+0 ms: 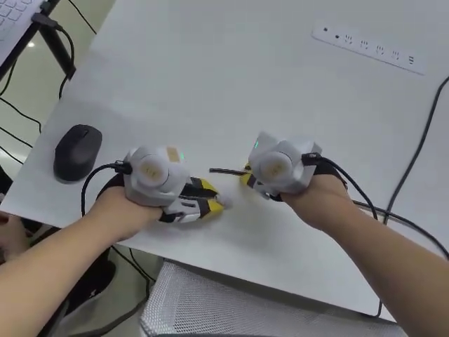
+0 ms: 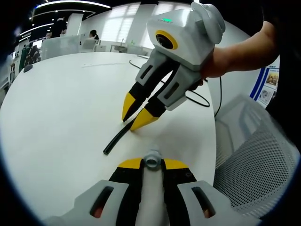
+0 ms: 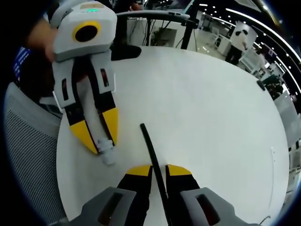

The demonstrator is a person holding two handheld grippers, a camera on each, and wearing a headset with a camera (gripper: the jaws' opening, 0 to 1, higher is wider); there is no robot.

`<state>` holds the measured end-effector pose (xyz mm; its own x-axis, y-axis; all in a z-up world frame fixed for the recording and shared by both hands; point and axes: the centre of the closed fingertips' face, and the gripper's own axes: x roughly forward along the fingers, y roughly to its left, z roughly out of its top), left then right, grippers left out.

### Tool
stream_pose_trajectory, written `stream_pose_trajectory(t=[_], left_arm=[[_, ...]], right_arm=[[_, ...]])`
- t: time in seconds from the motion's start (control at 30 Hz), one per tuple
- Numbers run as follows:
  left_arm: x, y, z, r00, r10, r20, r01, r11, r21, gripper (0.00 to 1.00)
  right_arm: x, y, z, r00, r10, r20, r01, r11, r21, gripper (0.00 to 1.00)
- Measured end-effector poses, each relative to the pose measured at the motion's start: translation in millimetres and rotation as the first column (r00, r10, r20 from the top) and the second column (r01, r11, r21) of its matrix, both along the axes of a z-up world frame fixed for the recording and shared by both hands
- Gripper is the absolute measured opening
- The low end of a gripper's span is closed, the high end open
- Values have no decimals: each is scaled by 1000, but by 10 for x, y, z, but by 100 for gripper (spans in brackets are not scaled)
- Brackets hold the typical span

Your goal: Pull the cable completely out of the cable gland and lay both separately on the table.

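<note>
Pinching the cable gland point(image 2: 152, 159) between its yellow tips, the left gripper point(image 1: 212, 198) holds it with the threaded end poking out past the jaws. Right of the gland lies the black cable point(image 1: 223, 170), fully out of it, its free end pointing towards the gland but apart from it. The right gripper point(image 1: 246, 177), further right of the gland, has its jaws pressed together on the cable's other end. From the left gripper view the free end sits low at the table; whether it touches cannot be told.

Surface: plain white table point(image 1: 210, 84). A dark computer mouse point(image 1: 77, 151) sits well left of the gland; a white power strip point(image 1: 368, 49) lies far beyond and right of it. A grey mesh chair point(image 1: 210, 302) stands at the table edge nearest the gland. The room behind is an open office with strip lights.

Hands: the left hand point(image 1: 123, 207) wraps its gripper from behind, left of the gland; the right hand point(image 1: 323, 196) does likewise on the right. The grippers point at each other, tips near.
</note>
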<state>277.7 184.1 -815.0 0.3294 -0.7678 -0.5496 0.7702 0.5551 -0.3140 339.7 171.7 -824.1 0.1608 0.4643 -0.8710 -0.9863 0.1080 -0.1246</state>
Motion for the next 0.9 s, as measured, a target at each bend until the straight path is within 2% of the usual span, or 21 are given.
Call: stream_pose_trajectory(t=[0.1,0.4,0.67,0.77,0.83,0.9], left_arm=[[-8,-6,2,1000,1,1,-1,1000,2,16],[-29,-26,17,1000,12,5,-12,1000,17,19],[-45,-36,101,999,45,24,-46,999,27,24],[-53,-39,152,997,71,23,-72,997,18,27],[-65,-41,194,996,87,26,-87,996,14,29],[-53,-48,277,992,122,31,-122,992,-16,31]], right_arm=[[17,-45,48,1000,-16,7,16,1000,-1,8],[12,-99,249,999,-37,26,36,998,45,13],[-2,-224,427,997,-64,31,60,994,92,19],[-30,-239,522,997,-80,24,76,987,140,21],[-56,-294,578,996,-91,25,87,985,149,23],[-76,-339,638,994,-110,25,104,980,170,23]])
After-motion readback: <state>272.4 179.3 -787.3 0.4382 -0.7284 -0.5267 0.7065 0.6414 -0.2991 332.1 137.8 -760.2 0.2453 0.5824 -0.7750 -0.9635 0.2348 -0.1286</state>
